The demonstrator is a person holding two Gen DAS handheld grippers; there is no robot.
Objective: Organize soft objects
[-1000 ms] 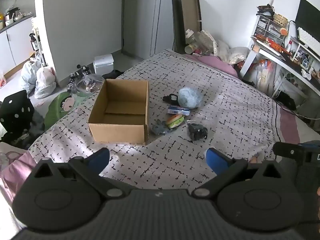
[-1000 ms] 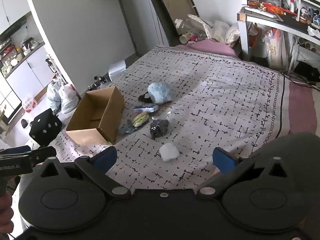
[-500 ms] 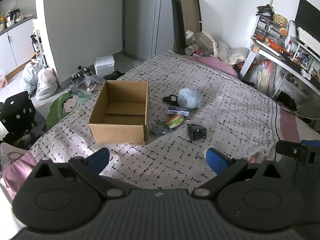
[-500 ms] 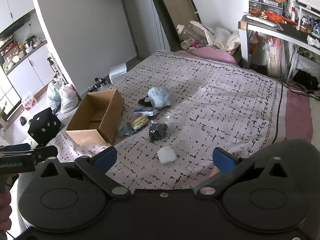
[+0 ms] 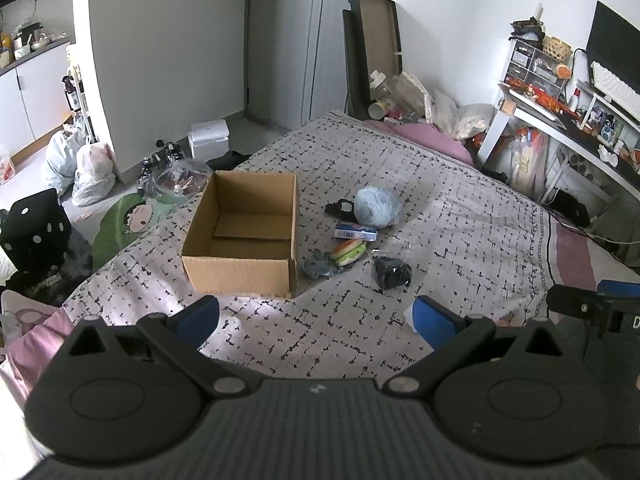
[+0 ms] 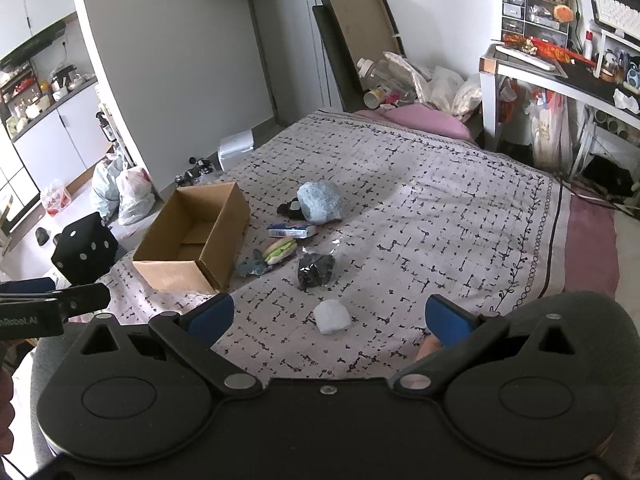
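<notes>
An open cardboard box point(image 5: 244, 236) point(image 6: 192, 240) stands empty on the patterned bed. To its right lie a pale blue fluffy ball point(image 5: 378, 207) point(image 6: 319, 202), a small black item point(image 5: 340, 208), a blue and white packet point(image 5: 355, 233) point(image 6: 292, 231), a burger-like plush point(image 5: 349, 251) point(image 6: 280, 250), a grey cloth point(image 5: 318, 269) point(image 6: 252, 268), a black bundle point(image 5: 391, 273) point(image 6: 315, 270) and a white wad point(image 6: 332, 317). My left gripper point(image 5: 316, 322) and right gripper point(image 6: 328, 316) are both open and empty, held above the bed's near end.
The bed point(image 5: 460, 220) fills the middle. Bags point(image 5: 80, 168) and a black dice cushion point(image 5: 34, 224) lie on the floor to the left. A cluttered desk point(image 5: 560, 120) stands at the right. Folded cardboard point(image 5: 376, 48) leans on the far wall.
Both grippers have drawn back and risen slightly, so the bed and objects look a little farther away. The jaws stay open. No object has moved.
</notes>
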